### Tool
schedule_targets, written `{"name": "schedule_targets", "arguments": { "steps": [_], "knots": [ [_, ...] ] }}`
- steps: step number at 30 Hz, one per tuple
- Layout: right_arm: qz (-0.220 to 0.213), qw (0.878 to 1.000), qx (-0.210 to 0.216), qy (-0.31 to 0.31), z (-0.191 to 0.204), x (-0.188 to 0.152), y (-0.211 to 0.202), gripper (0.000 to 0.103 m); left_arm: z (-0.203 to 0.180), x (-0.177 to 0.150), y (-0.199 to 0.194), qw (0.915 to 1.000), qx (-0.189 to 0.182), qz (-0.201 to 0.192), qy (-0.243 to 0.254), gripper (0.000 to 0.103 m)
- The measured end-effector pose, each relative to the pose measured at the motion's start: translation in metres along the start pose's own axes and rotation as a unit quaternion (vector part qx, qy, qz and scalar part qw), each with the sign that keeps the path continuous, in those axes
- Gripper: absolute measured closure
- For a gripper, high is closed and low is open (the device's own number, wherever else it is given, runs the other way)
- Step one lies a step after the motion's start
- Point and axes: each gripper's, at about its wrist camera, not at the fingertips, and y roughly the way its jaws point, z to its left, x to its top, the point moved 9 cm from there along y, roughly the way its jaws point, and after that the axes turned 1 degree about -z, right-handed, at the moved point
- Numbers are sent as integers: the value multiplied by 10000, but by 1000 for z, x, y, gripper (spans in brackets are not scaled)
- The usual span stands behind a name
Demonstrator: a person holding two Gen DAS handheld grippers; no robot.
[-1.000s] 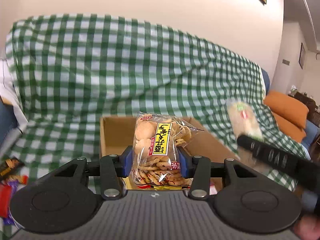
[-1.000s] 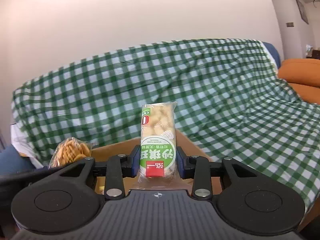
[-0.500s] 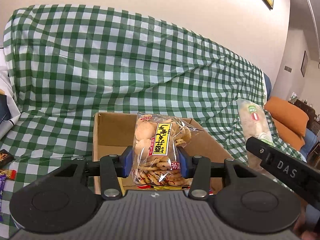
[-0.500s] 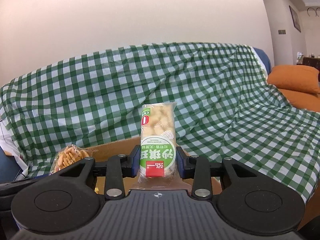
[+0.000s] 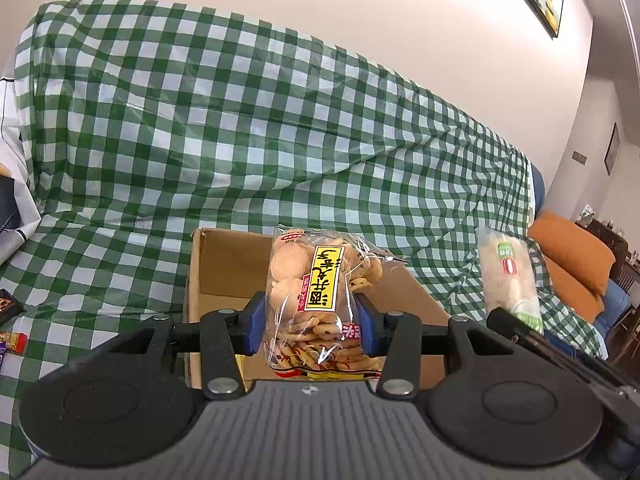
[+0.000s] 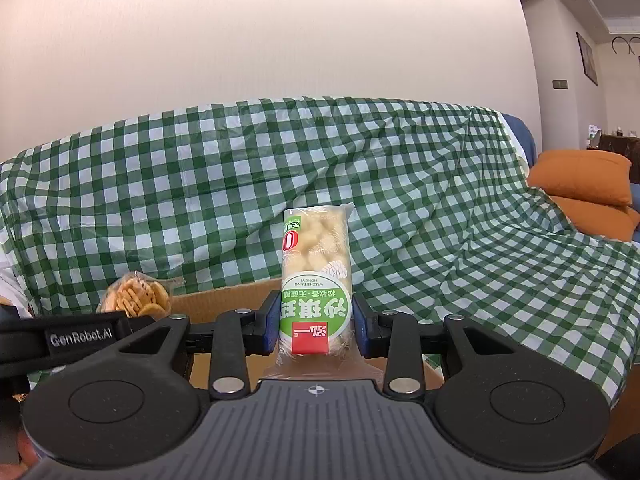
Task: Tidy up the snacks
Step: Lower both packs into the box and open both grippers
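With both packs held upright above the open box [image 5: 224,264], the step in hand looks to be lowering them in. Left tool [image 5: 310,326] pinches the cookie bag [image 5: 316,300] at mid-height between its blue pads; right tool [image 6: 316,330] pinches the green-label pack [image 6: 316,276] near its lower end. Both packs hang over the box on the checked sofa cover [image 5: 240,128], neither touching it.

To do it well, I judge: bring one tool down at a time so the tools do not crowd each other over the opening. Lower each pack until its bottom rests inside before spreading the pads. The cookie bag is crinkly and fragile; no extra squeeze. Loose snacks [image 5: 10,328] remain at left on the cover.
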Motion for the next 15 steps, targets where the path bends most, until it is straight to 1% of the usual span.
{"name": "schedule_targets", "arguments": {
  "steps": [4,6,7,9,13,15],
  "knots": [
    [67,10000,5,-26,1,-3,2,65,0,1,0,10000,-28,1,-24,52],
    [66,9999,-68,-49,1,-4,2,64,1,2,0,10000,30,-10,-11,37],
    [54,9999,-134,-76,1,-4,1,56,1,2,-1,10000,56,-34,-19,25],
    [47,9998,-192,-78,1,-6,0,46,2,4,-3,9999,46,-86,-35,24],
    [69,9998,-155,-83,6,-9,-1,45,6,5,-6,9997,164,-163,37,26],
    [64,9998,-149,-108,9,-10,-2,45,10,6,-9,9995,235,-216,30,29]
  ]
}}
